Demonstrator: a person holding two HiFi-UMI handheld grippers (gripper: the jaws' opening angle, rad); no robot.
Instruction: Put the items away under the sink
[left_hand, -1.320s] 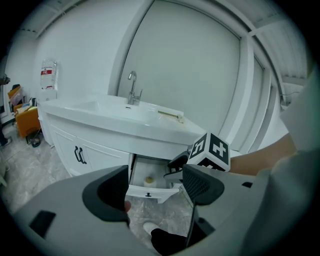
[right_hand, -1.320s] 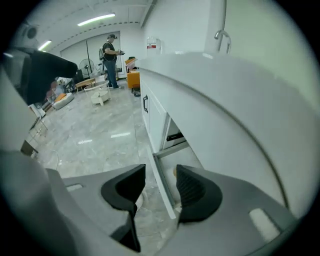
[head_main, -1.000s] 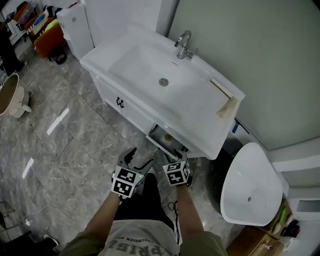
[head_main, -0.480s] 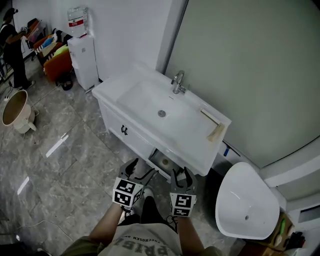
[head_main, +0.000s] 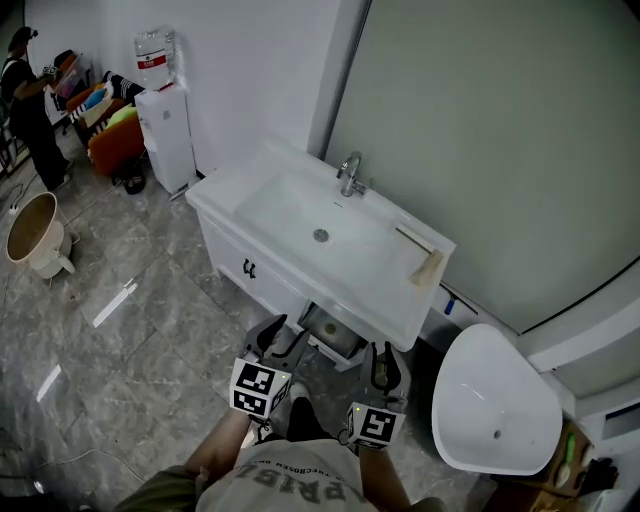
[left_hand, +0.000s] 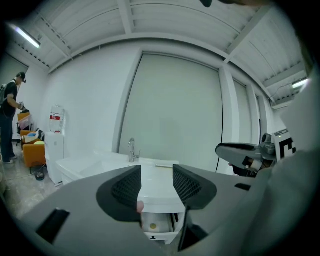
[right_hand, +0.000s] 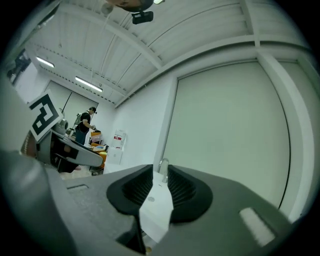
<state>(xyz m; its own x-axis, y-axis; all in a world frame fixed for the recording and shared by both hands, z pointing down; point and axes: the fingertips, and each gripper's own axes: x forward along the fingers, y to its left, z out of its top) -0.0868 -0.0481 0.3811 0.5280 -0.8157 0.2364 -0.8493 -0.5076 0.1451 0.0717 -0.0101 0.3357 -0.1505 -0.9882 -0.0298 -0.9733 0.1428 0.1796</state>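
L gripper (head_main: 285, 338) jaws apart, R gripper (head_main: 386, 362) jaws narrower. Both just been closing, nothing btwn. Open compartment (head_main: 330, 330) under sink (head_main: 285, 210) just ahead, low. Pale item (head_main: 426, 262) on counter's right end, ahead-right. R nearer, prob. best placed to take it.

Dim, cool ceiling strip lights (right_hand: 88, 84), floor (head_main: 115, 302) glare streaks, fisheye edges dark

Bathroom-like room: white vanity sink (head_main: 290, 213), faucet (head_main: 349, 175), tiled floor (head_main: 150, 330), water dispenser (head_main: 166, 125).
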